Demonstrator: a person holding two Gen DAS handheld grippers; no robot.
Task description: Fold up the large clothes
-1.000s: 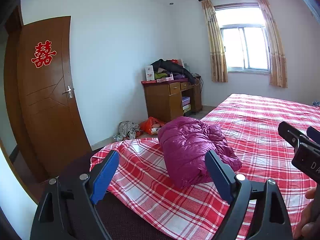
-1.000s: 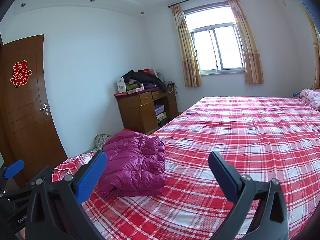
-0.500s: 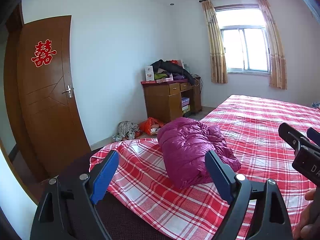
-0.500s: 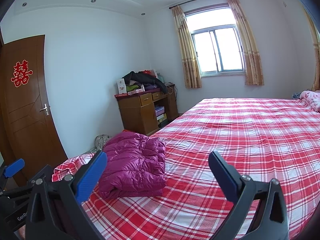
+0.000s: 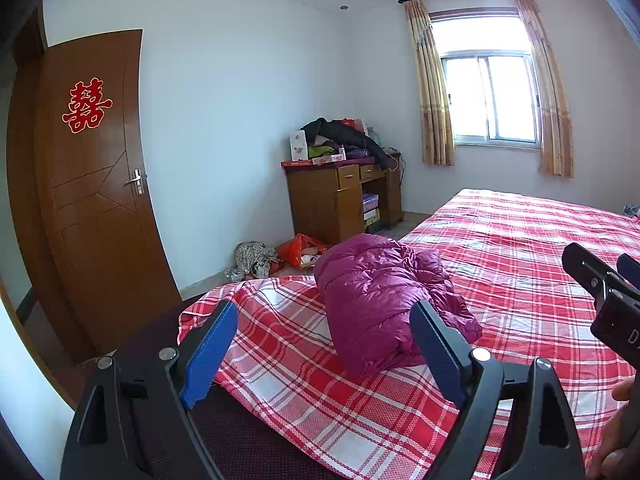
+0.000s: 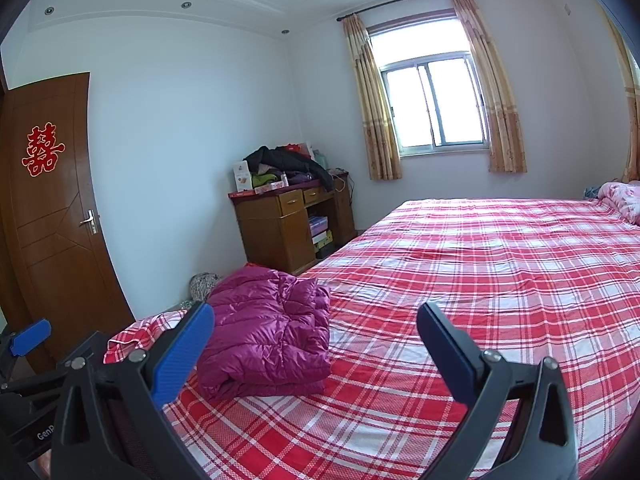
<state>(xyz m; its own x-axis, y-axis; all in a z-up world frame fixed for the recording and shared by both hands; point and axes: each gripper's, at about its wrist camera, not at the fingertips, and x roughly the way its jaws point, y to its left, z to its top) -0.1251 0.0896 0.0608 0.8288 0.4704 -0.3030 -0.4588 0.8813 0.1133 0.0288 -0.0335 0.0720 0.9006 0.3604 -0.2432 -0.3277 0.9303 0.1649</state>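
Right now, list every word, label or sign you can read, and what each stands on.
"囍", a red cut-out on the wooden door.
"GenR", cut off by the frame edge, on the left gripper's body in the right wrist view.
"D", cut off, on the right gripper's body in the left wrist view.
Boxes on the desk: print too small to read.

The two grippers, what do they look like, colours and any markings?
Both the left gripper and right gripper have black plastic frames with triangular cut-outs, silver pivot bolts, and flat blue pads on two fingers. White lettering shows on each body, only partly readable. No cables visible.
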